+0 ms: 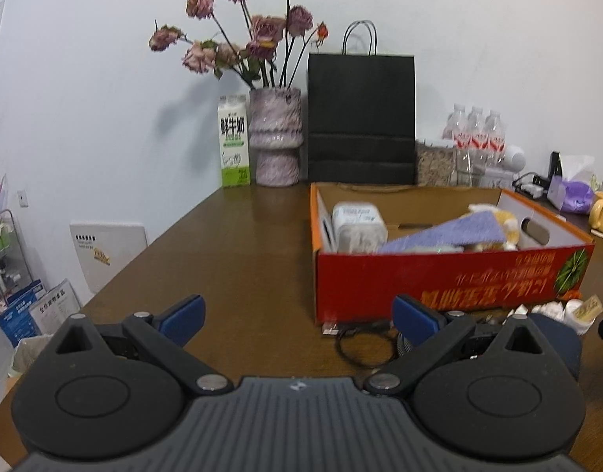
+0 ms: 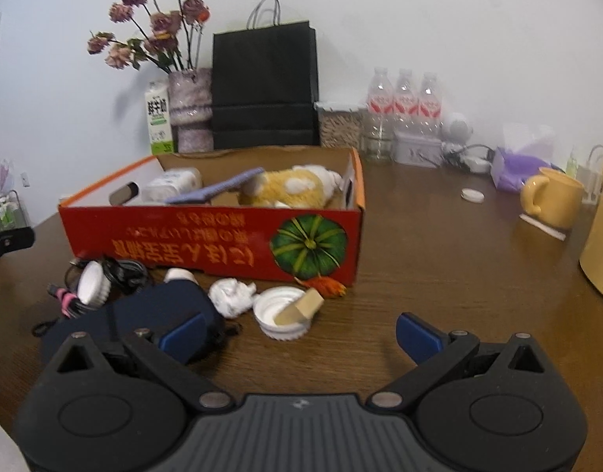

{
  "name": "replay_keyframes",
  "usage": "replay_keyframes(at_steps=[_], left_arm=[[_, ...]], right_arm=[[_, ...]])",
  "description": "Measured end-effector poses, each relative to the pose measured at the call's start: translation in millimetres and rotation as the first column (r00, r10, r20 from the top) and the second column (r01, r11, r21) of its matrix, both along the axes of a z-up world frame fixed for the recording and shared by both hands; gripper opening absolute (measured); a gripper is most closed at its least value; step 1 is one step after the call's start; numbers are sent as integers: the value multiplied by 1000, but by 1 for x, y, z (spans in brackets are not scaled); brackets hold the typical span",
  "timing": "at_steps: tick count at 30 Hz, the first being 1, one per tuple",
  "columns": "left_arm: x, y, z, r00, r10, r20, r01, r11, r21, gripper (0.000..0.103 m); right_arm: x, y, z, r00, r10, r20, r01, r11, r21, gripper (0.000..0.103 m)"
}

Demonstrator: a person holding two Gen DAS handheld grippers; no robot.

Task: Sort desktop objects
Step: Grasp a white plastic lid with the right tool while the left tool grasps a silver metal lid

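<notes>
A red cardboard box (image 2: 207,236) (image 1: 451,275) stands on the brown table and holds a yellow plush toy (image 2: 289,190), a purple flat piece (image 1: 447,232) and a white pack (image 1: 358,226). In front of it lie a crumpled white tissue (image 2: 232,297), a white lid (image 2: 282,314) with a tan block in it, a dark blue pouch (image 2: 144,314), a second white lid (image 2: 91,283) and black cables (image 2: 120,271). My right gripper (image 2: 301,334) is open just short of the lid. My left gripper (image 1: 297,320) is open over bare table, left of the box.
A black paper bag (image 2: 264,86), a vase of dried roses (image 1: 276,137), a milk carton (image 1: 234,141) and three water bottles (image 2: 406,106) line the back wall. A yellow mug (image 2: 553,196), a tissue box (image 2: 514,169) and a small white cap (image 2: 471,195) sit right.
</notes>
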State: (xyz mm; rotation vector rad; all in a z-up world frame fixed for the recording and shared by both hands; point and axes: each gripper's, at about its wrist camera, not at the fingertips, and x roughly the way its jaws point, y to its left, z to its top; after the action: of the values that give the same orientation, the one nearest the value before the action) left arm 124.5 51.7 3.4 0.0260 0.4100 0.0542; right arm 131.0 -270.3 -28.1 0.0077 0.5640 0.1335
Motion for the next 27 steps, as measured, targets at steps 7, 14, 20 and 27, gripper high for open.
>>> replay_keyframes(at_steps=[7,14,20,27], left_arm=[[6,5,-10,999,-1,-39,1,1000,-9,103],[12,-5,-14,998,-34,-57,34,999,-3,103],[13,-25,-12,994,-101,-44,102,995,8,103],[17,-56,-15,978,-200,-56,202,978,41,103]], right_arm=[[11,-3,-9,999,-25,-20,25,1000,-5,103],[20,-4,-7,1000,-13,-14,13,1000,17,83],[26,-2,-5,1000,8,-15,-8,999,31,62],[30,-1,-5,1000,15,-21,-13,999,52,46]])
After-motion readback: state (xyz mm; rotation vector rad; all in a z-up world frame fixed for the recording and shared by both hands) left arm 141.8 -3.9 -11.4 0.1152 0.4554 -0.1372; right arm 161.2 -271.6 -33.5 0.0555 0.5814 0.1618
